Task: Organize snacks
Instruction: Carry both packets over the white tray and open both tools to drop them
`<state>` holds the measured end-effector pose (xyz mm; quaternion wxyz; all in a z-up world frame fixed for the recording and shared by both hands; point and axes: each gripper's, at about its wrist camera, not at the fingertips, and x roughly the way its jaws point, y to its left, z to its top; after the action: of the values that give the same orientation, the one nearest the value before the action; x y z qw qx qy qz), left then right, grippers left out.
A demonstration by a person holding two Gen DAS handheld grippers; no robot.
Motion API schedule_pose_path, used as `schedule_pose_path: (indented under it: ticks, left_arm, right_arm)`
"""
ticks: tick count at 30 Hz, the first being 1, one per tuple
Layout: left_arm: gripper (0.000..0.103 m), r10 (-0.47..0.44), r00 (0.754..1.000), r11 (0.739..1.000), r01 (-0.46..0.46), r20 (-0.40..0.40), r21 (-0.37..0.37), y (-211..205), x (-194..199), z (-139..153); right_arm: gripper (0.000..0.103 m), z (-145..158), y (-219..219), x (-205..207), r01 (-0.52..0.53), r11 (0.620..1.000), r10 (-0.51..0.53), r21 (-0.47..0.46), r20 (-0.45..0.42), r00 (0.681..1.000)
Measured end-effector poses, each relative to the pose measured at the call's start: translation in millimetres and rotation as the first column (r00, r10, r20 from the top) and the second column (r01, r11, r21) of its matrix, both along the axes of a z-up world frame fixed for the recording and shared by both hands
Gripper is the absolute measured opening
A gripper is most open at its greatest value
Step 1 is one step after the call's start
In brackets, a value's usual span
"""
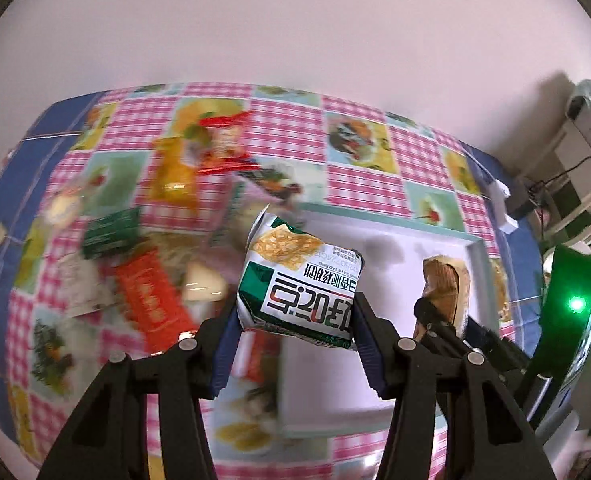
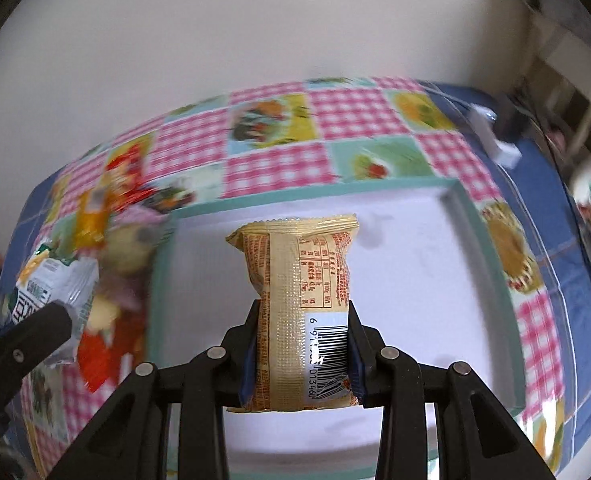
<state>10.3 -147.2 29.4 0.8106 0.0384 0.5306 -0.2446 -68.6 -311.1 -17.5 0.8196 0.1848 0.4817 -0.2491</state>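
Snack pile: a heap of loose snacks (image 1: 151,248) lies on my left side, on the checked tablecloth (image 1: 359,120). It is a blur, so I can only pick out an orange bag, a small green pack and a red pack.
Left gripper (image 1: 295,316): my jaws pinch the green and white cracker pack (image 1: 299,288) from both sides. I hold it up in the air, over the left edge of the tray.
White tray (image 2: 491,264): it has a green rim and sits on the cloth, right of the pile. I think the snacks go in here to be tidy.
Right gripper (image 2: 301,344): my jaws squeeze the yellow snack pack (image 2: 295,280) at its barcode end. It hangs over the middle of the tray, so I can set it down flat.
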Motion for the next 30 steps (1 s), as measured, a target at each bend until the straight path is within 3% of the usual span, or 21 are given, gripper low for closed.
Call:
schedule_pose_path:
  ticks: [11, 20, 24, 30]
  left_arm:
    - [0.055, -0.034, 0.999, 0.999, 0.034, -0.037, -0.014, -57, 10, -34]
    - [0.059, -0.043, 0.999, 0.999, 0.043, -0.031, -0.008, -76, 20, -49]
    - [0.069, -0.056, 0.998, 0.998, 0.056, -0.024, -0.005, -77, 18, -45]
    - [0.07, -0.038, 0.999, 0.999, 0.038, 0.003, 0.03, -68, 15, -34]
  right_arm:
    - [0.038, -14, -68, -23, 0.193, 0.981, -0.194, -0.034, -0.039, 0.98]
    - [0.038, -23, -91, -22, 0.232, 0.973, -0.232, -0.022, -0.038, 0.972]
    - [0.038, -22, -92, -22, 0.238, 0.971, -0.239, -0.018, -0.036, 0.97]
    - [0.038, -17, -89, -22, 0.227, 0.974, -0.227, -0.003, -0.026, 0.973]
